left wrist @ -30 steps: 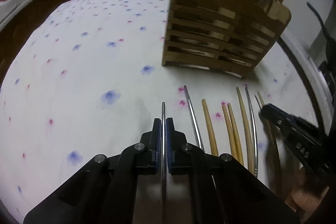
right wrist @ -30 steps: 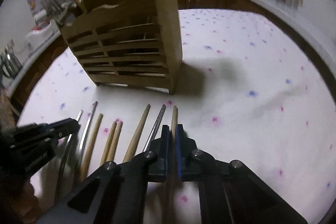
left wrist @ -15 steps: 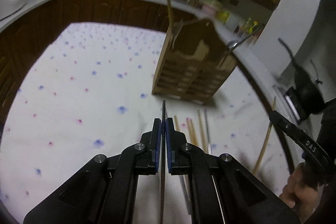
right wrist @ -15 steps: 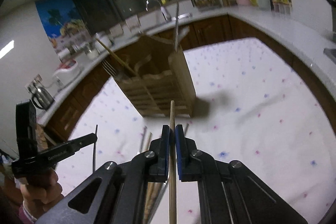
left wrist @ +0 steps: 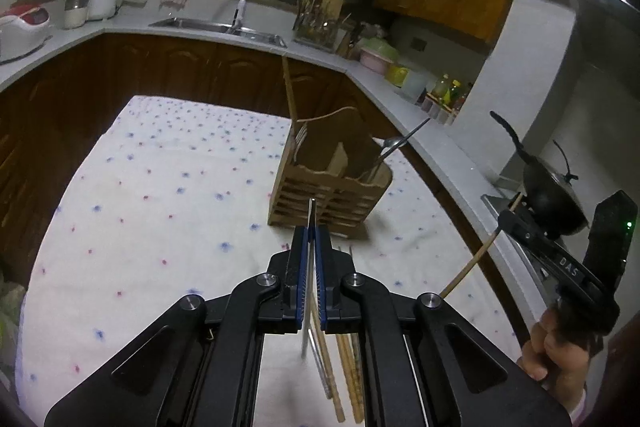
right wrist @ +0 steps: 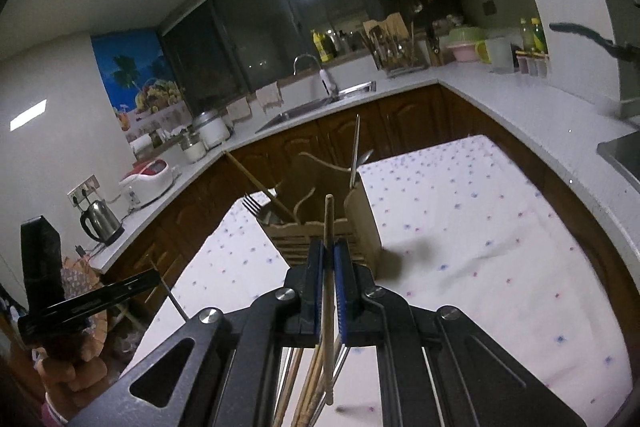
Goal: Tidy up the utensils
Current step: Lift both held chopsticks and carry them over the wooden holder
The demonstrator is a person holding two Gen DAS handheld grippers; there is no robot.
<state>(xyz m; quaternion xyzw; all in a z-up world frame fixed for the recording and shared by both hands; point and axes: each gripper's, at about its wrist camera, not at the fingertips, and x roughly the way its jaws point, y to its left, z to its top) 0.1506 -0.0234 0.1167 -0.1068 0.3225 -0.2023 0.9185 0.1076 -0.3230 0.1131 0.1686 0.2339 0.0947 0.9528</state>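
Both hands have lifted clear of the cloth-covered counter (left wrist: 160, 187) since a second ago, each carrying one chopstick up and toward the wooden holder (left wrist: 332, 195). The left gripper (left wrist: 311, 267) has its fingers pressed together on a metal chopstick (left wrist: 311, 215), and the right gripper (right wrist: 329, 287) pinches a wooden chopstick (right wrist: 328, 227) the same way. The remaining chopsticks (left wrist: 344, 367) lie side by side on the cloth below, in front of the holder. From here, I'd say the trick is to tip each stick nearer to upright before it reaches the rim, choose a compartment not crowded by the fork (right wrist: 254, 205) or spoon (left wrist: 390, 143), and lower one at a time so they don't cross.
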